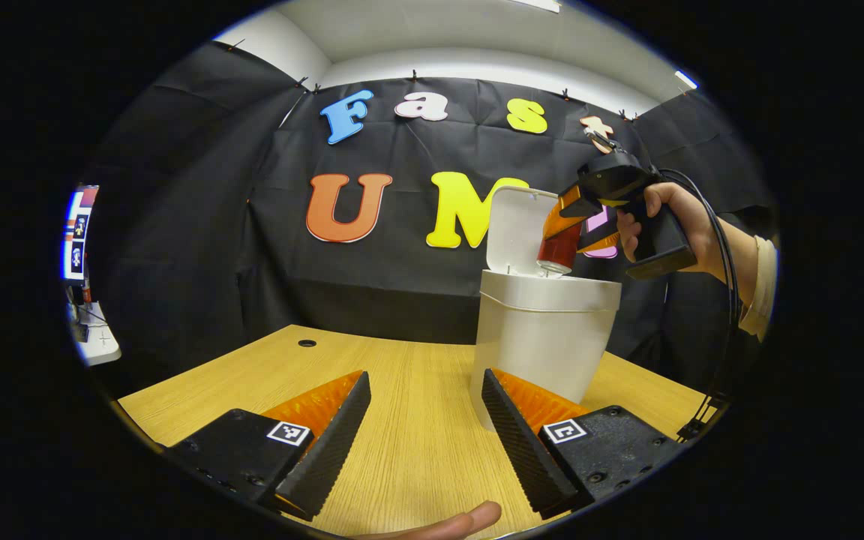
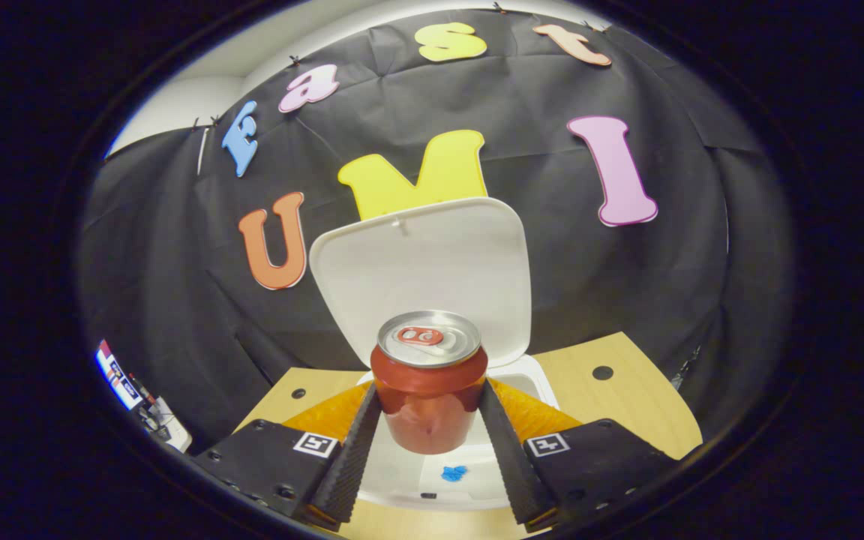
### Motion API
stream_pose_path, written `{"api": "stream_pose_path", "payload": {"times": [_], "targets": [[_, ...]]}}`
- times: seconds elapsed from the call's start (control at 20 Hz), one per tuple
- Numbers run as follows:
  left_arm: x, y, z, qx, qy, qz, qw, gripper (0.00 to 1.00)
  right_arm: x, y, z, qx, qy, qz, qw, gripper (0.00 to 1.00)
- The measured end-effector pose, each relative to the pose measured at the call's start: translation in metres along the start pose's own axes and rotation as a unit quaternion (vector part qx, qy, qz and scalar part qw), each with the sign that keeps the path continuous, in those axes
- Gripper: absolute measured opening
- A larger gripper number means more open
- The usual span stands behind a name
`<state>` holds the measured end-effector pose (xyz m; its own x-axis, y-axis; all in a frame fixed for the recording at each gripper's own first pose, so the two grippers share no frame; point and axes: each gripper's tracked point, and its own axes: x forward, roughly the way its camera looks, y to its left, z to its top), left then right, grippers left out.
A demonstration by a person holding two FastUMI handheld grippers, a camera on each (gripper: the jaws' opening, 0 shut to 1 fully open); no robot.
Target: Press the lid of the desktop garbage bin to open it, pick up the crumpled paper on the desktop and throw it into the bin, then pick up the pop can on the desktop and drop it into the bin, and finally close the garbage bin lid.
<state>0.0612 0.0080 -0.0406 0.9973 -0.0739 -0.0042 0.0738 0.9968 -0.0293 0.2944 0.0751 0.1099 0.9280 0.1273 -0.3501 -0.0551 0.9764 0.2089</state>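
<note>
The white bin (image 1: 544, 337) stands on the wooden table (image 1: 402, 450) with its lid (image 1: 518, 229) swung up. Over its mouth a hand holds my right gripper (image 1: 563, 225), shut on a red pop can (image 1: 559, 251) that tilts top-down toward the opening. In the right gripper view the can (image 2: 428, 382) sits between both fingers of that gripper (image 2: 429, 390), in front of the raised lid (image 2: 424, 262) and above the bin's rim (image 2: 394, 469). A small blue thing (image 2: 453, 472) lies inside the bin. My left gripper (image 1: 424, 375) is open and low over the table, just left of the bin.
The table has a dark cable hole (image 1: 307, 343) at its far left and another (image 2: 603, 372) beside the bin. A white shelf with gear (image 1: 94, 345) stands off the table's left. A fingertip (image 1: 462, 521) shows below my left gripper.
</note>
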Motion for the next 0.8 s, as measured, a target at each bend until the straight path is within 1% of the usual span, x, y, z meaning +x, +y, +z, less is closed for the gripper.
{"api": "stream_pose_path", "payload": {"times": [0.15, 0.25, 0.35, 0.45, 0.6, 0.7, 0.8], "targets": [[-0.003, 0.002, 0.006, 0.003, -0.006, 0.002, 1.000, 0.96, 0.012, 0.004, 0.005, 0.004, -0.008, 0.007, 1.000, 0.76], [-0.004, 0.004, 0.010, 0.019, -0.017, 0.009, 1.000, 0.97, 0.018, 0.001, 0.006, 0.002, -0.011, 0.000, 1.000, 0.77], [-0.005, 0.008, 0.014, 0.038, -0.025, 0.018, 0.999, 0.96, 0.021, 0.005, 0.003, -0.008, -0.012, -0.003, 1.000, 0.76], [-0.010, 0.008, 0.018, 0.047, -0.034, 0.022, 0.998, 0.96, 0.022, 0.012, -0.004, -0.024, -0.006, -0.003, 1.000, 0.76], [-0.010, 0.007, 0.021, 0.031, -0.036, 0.016, 0.999, 0.96, 0.020, 0.019, -0.004, -0.044, -0.011, -0.007, 0.999, 0.76], [-0.011, 0.009, 0.024, 0.030, -0.039, 0.014, 0.999, 0.96, 0.019, 0.021, -0.001, -0.054, -0.016, -0.010, 0.998, 0.77], [-0.012, 0.017, 0.025, 0.034, -0.039, 0.024, 0.998, 0.96, 0.016, 0.020, 0.000, -0.065, -0.019, -0.015, 0.998, 0.76]]}}
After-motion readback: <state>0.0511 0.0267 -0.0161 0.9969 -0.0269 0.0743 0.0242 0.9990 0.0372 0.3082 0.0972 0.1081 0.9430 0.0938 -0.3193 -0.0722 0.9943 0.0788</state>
